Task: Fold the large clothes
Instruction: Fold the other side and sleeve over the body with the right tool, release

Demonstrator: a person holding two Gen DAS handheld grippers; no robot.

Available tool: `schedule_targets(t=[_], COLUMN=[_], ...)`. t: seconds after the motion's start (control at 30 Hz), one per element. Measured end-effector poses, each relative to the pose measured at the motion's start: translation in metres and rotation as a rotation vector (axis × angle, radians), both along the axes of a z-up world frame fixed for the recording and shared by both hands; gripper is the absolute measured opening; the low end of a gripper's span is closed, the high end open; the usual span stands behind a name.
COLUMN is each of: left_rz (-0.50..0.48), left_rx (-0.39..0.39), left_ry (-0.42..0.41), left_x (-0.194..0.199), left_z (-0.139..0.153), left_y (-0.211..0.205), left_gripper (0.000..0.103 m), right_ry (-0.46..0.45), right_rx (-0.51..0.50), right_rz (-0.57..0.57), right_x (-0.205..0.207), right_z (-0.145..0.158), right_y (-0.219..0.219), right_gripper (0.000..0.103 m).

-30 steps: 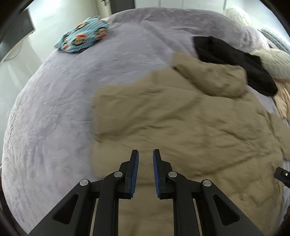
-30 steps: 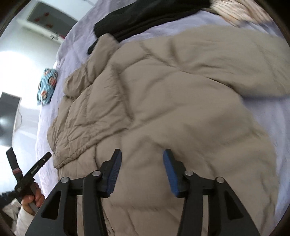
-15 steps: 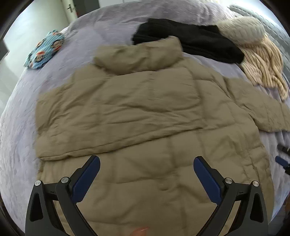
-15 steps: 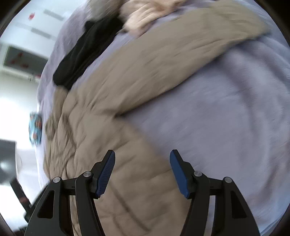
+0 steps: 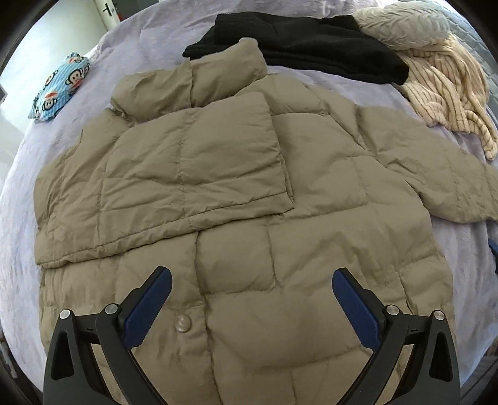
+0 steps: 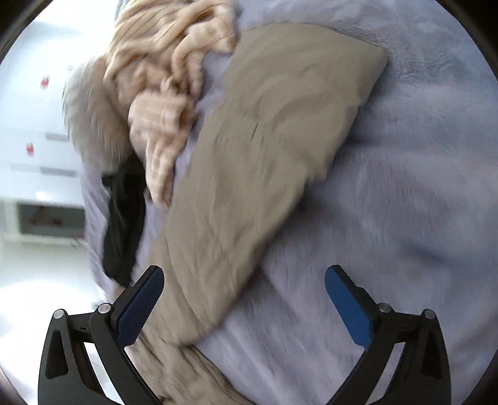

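Note:
A large tan puffer jacket (image 5: pixel 236 193) lies flat on the lilac bed (image 5: pixel 62 93), collar at the far side. Its left sleeve is folded across the chest; its right sleeve (image 5: pixel 435 174) stretches out to the right. My left gripper (image 5: pixel 252 299) is wide open and empty, hovering above the jacket's lower hem near a snap button (image 5: pixel 182 323). My right gripper (image 6: pixel 244 302) is wide open and empty above the outstretched sleeve (image 6: pixel 264 162), whose cuff points to the upper right. The right wrist view is motion-blurred.
A black garment (image 5: pixel 305 46) lies beyond the collar, a cream striped sweater (image 5: pixel 445 84) to its right and a pale pillow (image 5: pixel 404 21) behind. A blue cartoon-print item (image 5: pixel 59 87) sits far left. In the right wrist view the sweater (image 6: pixel 162 93) lies beside the sleeve.
My left gripper has opened wide and pulled back over the jacket's hem. My right gripper has swung right, from the jacket body to the outstretched sleeve, and opened wider.

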State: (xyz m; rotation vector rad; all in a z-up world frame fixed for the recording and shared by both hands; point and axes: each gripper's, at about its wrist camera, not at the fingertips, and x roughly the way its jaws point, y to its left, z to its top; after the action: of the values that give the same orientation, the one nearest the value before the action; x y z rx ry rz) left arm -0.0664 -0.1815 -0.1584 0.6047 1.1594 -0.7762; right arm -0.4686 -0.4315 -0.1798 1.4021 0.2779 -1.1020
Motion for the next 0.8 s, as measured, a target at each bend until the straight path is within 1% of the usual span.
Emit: schedule_targets(t=[0.07, 0.1, 0.13, 0.2, 0.23, 0.27, 0.3, 0.33, 0.37, 0.4, 0.43, 0.47, 0.5, 0.53, 0.57, 0.6, 0.63, 0.67, 0.73, 0.8], left_rz=[-0.002, 0.004, 0.01, 0.029, 0.044, 0.063, 0.078, 0.087, 0.102, 0.114, 0.124, 0.134, 0.14, 0.141, 0.143, 0.145, 0.144, 0.142, 0.162, 0.206], left_rx=[0.004, -0.001, -0.011, -0.025, -0.035, -0.044, -0.051, -0.056, -0.064, -0.074, -0.081, -0.086, -0.09, -0.096, -0.108, -0.111, -0.112, -0.113, -0.108, -0.114], left_ry=[0.037, 0.041, 0.044, 0.036, 0.034, 0.034, 0.035, 0.037, 0.039, 0.04, 0.039, 0.034, 0.03, 0.03, 0.025, 0.008, -0.003, -0.008, -0.018, -0.022], left_x=[-0.001, -0.001, -0.001, 0.0, 0.001, 0.002, 0.004, 0.006, 0.008, 0.012, 0.016, 0.02, 0.025, 0.029, 0.034, 0.039, 0.044, 0.05, 0.063, 0.078], left_z=[-0.003, -0.001, 0.001, 0.006, 0.009, 0.012, 0.015, 0.016, 0.019, 0.022, 0.024, 0.027, 0.03, 0.032, 0.035, 0.037, 0.038, 0.038, 0.037, 0.038], left_y=[-0.002, -0.001, -0.001, 0.001, 0.003, 0.005, 0.006, 0.01, 0.012, 0.015, 0.019, 0.024, 0.027, 0.029, 0.034, 0.038, 0.042, 0.047, 0.056, 0.069], left_gripper=[0.103, 0.103, 0.103, 0.103, 0.103, 0.103, 0.103, 0.103, 0.103, 0.103, 0.103, 0.103, 0.103, 0.103, 0.103, 0.103, 0.103, 0.103, 0.103, 0.103], right_ry=[-0.079, -0.139, -0.139, -0.195, -0.235, -0.312, -0.312, -0.339, -0.365, -0.38, -0.387, -0.375, -0.359, -0.324, -0.258, -0.258, -0.228, -0.186, -0.134, -0.073], right_rx=[-0.003, -0.01, -0.01, -0.011, -0.008, 0.005, 0.005, 0.022, 0.042, 0.053, 0.087, 0.116, 0.124, 0.111, 0.059, 0.059, 0.031, -0.01, -0.069, -0.144], right_rz=[-0.038, -0.065, -0.065, -0.082, -0.092, -0.112, -0.112, -0.123, -0.136, -0.142, -0.146, -0.139, -0.127, -0.105, -0.041, -0.041, -0.002, 0.059, 0.152, 0.287], right_x=[-0.008, -0.013, -0.013, -0.015, -0.016, -0.016, -0.016, -0.017, -0.014, -0.013, -0.01, -0.007, -0.005, 0.002, 0.021, 0.021, 0.032, 0.053, 0.086, 0.14], right_z=[-0.004, -0.008, -0.008, -0.009, -0.01, -0.014, -0.014, -0.017, -0.02, -0.022, -0.026, -0.029, -0.029, -0.024, -0.008, -0.008, 0.001, 0.017, 0.038, 0.065], right_y=[-0.015, -0.027, -0.027, -0.039, -0.046, -0.056, -0.056, -0.059, -0.064, -0.065, -0.068, -0.07, -0.071, -0.072, -0.074, -0.074, -0.073, -0.072, -0.066, -0.055], right_gripper=[0.103, 0.103, 0.103, 0.103, 0.103, 0.103, 0.102, 0.101, 0.093, 0.071, 0.056, 0.03, 0.017, 0.014, 0.012, 0.011, 0.011, 0.011, 0.011, 0.011])
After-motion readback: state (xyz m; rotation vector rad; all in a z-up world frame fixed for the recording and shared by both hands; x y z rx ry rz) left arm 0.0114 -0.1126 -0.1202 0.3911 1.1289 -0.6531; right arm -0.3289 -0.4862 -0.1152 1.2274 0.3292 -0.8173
